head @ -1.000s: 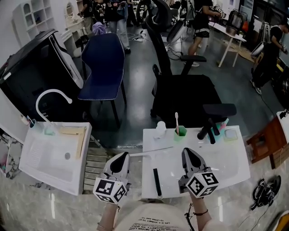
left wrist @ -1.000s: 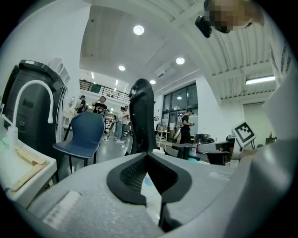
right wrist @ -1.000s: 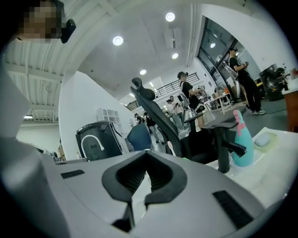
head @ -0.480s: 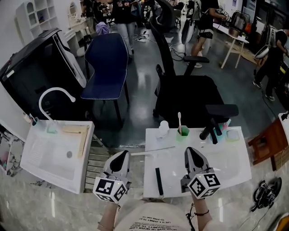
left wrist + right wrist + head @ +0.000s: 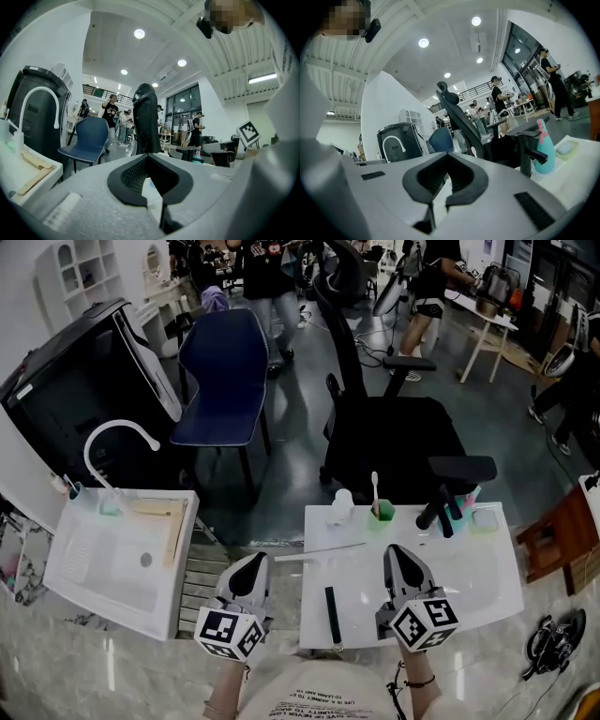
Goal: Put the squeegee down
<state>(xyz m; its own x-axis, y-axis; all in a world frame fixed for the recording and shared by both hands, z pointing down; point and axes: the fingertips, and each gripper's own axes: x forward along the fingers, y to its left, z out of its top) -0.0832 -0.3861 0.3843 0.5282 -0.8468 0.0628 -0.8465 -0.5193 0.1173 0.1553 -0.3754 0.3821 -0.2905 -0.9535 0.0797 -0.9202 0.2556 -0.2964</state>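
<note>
A narrow black bar [image 5: 330, 615] that looks like the squeegee lies flat on the white table [image 5: 469, 568], near its front edge, between my two grippers and touching neither. My left gripper [image 5: 251, 565] hovers level just off the table's left edge, jaws shut and empty. My right gripper [image 5: 397, 555] is level over the table, right of the bar, also shut on nothing. The left gripper view shows its jaws [image 5: 149, 157] met at the tip. The right gripper view shows the same [image 5: 449, 157].
A thin pale rod [image 5: 323, 550] lies across the table beyond the bar. Along the far edge stand a white bottle [image 5: 341, 507], a green cup with a toothbrush [image 5: 378, 512], a teal spray bottle [image 5: 546, 150] and a soap dish [image 5: 483, 518]. A sink [image 5: 84, 582] with a faucet [image 5: 112, 439] is left; chairs stand behind.
Neither gripper nor anything on the table has moved. Only the people in the background have shifted a little.
</note>
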